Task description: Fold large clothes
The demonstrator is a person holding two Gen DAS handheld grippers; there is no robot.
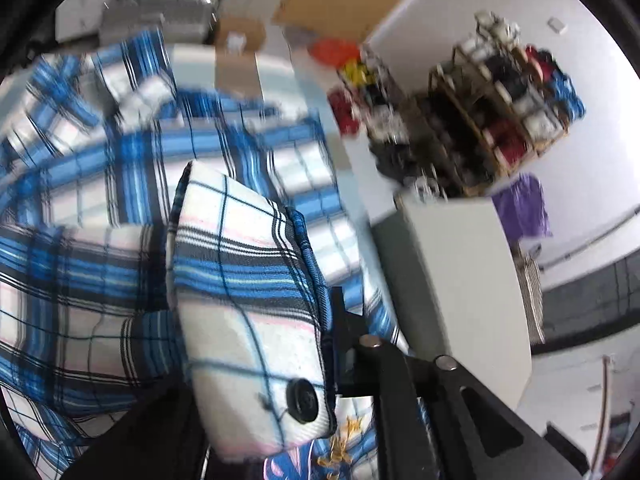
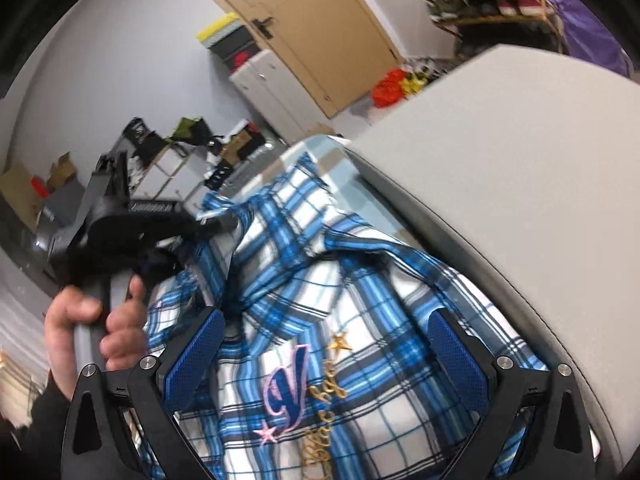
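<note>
A blue, white and black plaid shirt (image 1: 120,184) lies crumpled on the grey table (image 2: 520,168). In the left wrist view its buttoned cuff (image 1: 248,280) stands up between the jaws of my left gripper (image 1: 256,328), which is shut on it; the left finger is hidden by cloth. From the right wrist view the left gripper (image 2: 216,220) is seen held in a hand (image 2: 80,320), its tip at the shirt's far fold. My right gripper (image 2: 324,328) hangs open over the shirt (image 2: 360,280), above its pink embroidered letter (image 2: 288,388), with nothing gripped.
The table edge (image 1: 460,280) runs close on the right of the shirt. Beyond it stand a shoe rack (image 1: 500,120), a purple cloth (image 1: 524,208), a red bag (image 2: 386,86), a wooden door (image 2: 320,40) and cluttered boxes (image 2: 168,160) on the floor.
</note>
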